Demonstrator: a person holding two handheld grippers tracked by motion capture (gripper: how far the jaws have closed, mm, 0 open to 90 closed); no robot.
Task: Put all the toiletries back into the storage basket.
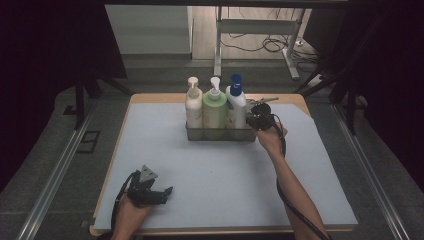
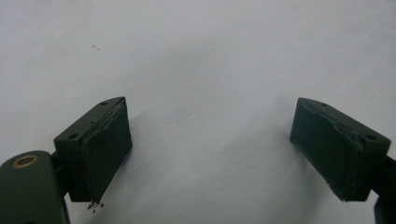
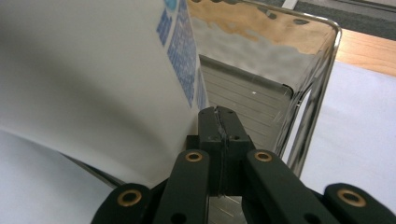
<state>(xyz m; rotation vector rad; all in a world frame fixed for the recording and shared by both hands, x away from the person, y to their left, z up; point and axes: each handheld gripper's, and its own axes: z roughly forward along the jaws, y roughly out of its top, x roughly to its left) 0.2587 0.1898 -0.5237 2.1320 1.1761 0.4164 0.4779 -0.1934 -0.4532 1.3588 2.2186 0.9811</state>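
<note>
Three pump bottles stand in a row in a shiny metal caddy: a cream one, a green one and a white one with a blue cap. My right gripper is at the caddy's right end, beside the white bottle. In the right gripper view its jaws are shut, pad against pad, with nothing seen between them. They sit next to the white bottle's blue-printed side, with the caddy's end wall beyond. My left gripper rests open near the front left of the mat, empty.
The pale mat covers a wooden table whose edge shows at the back. Dark frame legs and metal rails flank the table. A desk frame and cables stand on the floor beyond.
</note>
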